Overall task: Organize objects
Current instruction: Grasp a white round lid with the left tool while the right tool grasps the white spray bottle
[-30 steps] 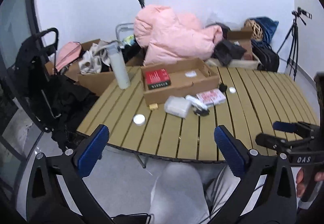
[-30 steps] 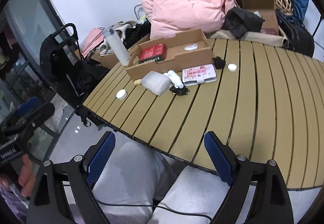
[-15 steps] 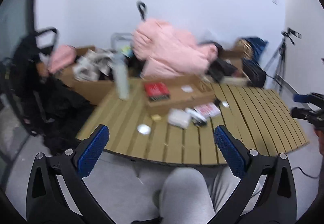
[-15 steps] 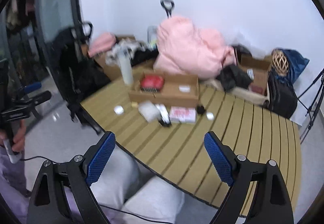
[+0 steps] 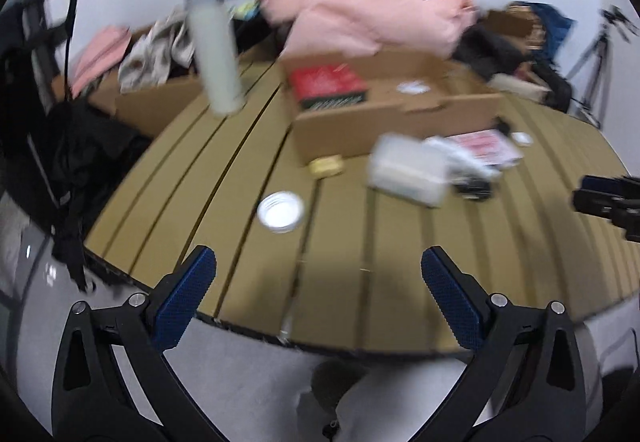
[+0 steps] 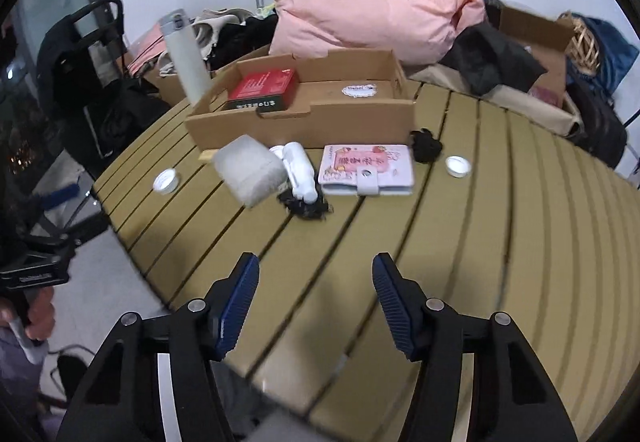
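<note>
An open cardboard box (image 6: 304, 110) with a red box (image 6: 264, 88) inside stands on the slatted table (image 6: 500, 242). In front of it lie a white pouch (image 6: 248, 170), a small white bottle (image 6: 298, 170), a pink wallet (image 6: 366, 170), a black hair tie (image 6: 426, 144) and two white lids (image 6: 166, 180) (image 6: 458, 166). My right gripper (image 6: 316, 302) is open and empty above the table's near part. My left gripper (image 5: 316, 298) is open and empty over the table's front edge, short of a white lid (image 5: 280, 211). The box (image 5: 384, 114) shows blurred there.
A white flask (image 6: 186, 56) stands at the table's back left. A pink jacket (image 6: 360, 2), cardboard boxes and bags pile behind the table. A black trolley (image 6: 76, 54) stands left. The right gripper shows at the right edge of the left wrist view (image 5: 608, 198).
Both grippers have moved forward and down towards the table, so the objects look much closer. Both stay open and empty.
</note>
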Demonstrator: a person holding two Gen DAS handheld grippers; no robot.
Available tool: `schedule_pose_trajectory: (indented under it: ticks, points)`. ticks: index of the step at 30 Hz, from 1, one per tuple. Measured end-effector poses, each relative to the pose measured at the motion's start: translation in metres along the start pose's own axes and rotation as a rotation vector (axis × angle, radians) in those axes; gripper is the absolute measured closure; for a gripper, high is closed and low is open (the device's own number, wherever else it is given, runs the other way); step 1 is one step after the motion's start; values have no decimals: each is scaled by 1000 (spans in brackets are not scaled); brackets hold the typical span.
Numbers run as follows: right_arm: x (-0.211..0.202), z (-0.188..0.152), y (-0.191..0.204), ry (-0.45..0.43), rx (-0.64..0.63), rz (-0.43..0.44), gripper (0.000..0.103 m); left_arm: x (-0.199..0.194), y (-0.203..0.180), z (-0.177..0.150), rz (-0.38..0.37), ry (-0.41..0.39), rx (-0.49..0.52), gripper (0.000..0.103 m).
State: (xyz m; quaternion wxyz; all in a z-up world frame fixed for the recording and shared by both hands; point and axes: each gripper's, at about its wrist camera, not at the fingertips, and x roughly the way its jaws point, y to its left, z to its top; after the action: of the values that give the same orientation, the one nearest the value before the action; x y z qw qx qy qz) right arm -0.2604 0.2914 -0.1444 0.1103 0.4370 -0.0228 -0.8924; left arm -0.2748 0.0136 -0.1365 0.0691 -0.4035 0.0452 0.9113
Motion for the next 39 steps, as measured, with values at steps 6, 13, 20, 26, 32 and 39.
schedule_pose_trajectory:
  ticks: [6, 13, 20, 26, 32, 39]
  points:
    - [62, 33, -2, 22, 5, 51, 54, 58, 22, 16, 47, 40, -63, 19]
    - [122, 70, 17, 62, -126, 63, 70, 101, 25, 19, 59, 116, -45, 41]
    - [145, 66, 24, 126, -192, 28, 72, 95, 23, 18, 28, 76, -57, 67]
    - [109, 67, 24, 71, -174, -14, 73, 55, 27, 26, -17, 24, -110, 67]
    - [34, 43, 28, -21, -159, -102, 73, -32, 21, 19, -33, -82, -161, 67]
    - [-23, -10, 18, -21, -73, -96, 73, -82, 1, -12, -68, -78, -184, 67]
